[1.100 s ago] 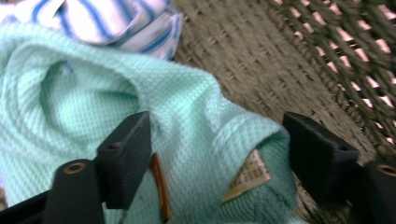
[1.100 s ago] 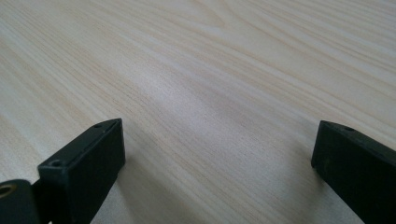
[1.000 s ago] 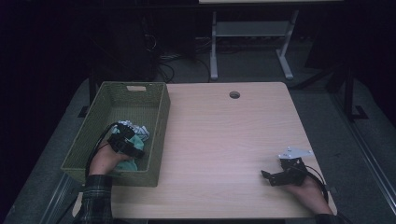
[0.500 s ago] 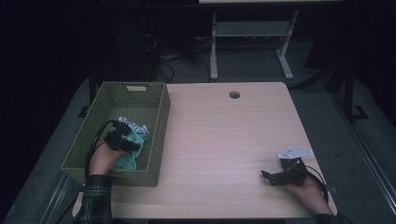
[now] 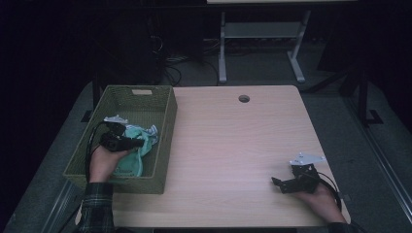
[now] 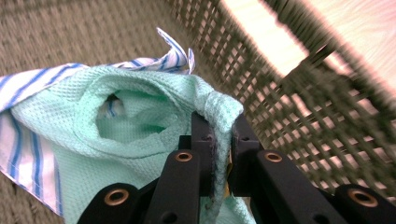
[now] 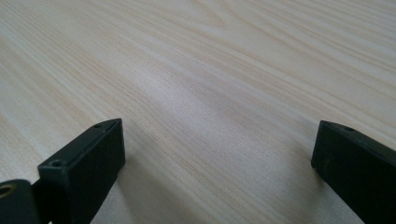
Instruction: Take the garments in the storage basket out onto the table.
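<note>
A mint-green waffle cloth (image 6: pixel 121 126) lies bunched in the green woven basket (image 5: pixel 141 99), on top of a white cloth with blue stripes (image 6: pixel 28 88). My left gripper (image 6: pixel 223 126) has just been closing and is shut on a fold of the green cloth, which shows pinched between the jaws. From above, that gripper (image 5: pixel 138 142) sits inside the basket over the green cloth (image 5: pixel 133 162). My right gripper (image 5: pixel 278 183) rests low over the wooden table (image 5: pixel 228 141) at the front right. Its jaws (image 7: pixel 219 154) stand wide apart with only bare wood between them.
The basket wall (image 6: pixel 299 88) rises close on the right of the left gripper. A round cable hole (image 5: pixel 244 98) is at the table's far edge. Beyond the table stand a white frame (image 5: pixel 262 39) and cables on the dark floor.
The left gripper has closed on the green cloth and lifted a little, drawing the fold up. The right hand has stayed still.
</note>
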